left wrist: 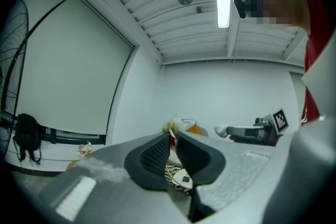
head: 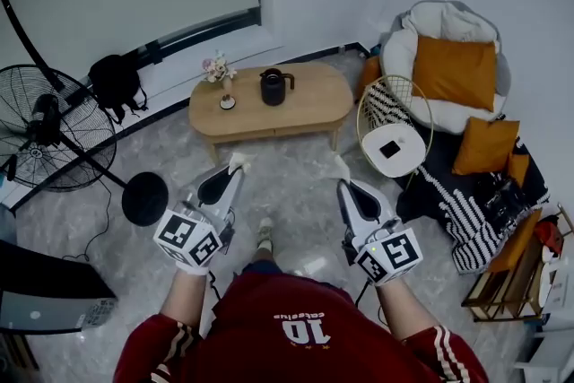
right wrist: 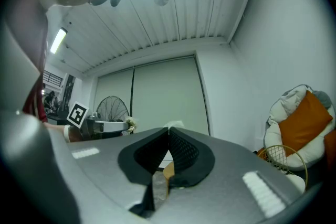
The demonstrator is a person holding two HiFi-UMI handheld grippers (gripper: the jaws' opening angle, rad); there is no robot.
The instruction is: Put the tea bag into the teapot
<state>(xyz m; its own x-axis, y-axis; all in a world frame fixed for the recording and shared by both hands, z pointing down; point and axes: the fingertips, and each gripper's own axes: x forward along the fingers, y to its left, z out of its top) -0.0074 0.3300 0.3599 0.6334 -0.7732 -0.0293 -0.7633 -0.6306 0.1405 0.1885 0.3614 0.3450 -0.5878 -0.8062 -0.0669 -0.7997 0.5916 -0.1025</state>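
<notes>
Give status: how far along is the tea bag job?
Done: the left gripper is shut on what looks like the tea bag, pale with a red bit; the right gripper pinches a white scrap. In hand: both are held level, well short of the table. To do: get to the teapot on it and drop the bag in.

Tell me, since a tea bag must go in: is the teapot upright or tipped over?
Upright: the dark teapot stands on its base on the wooden table, handle to one side, top upward.
</notes>
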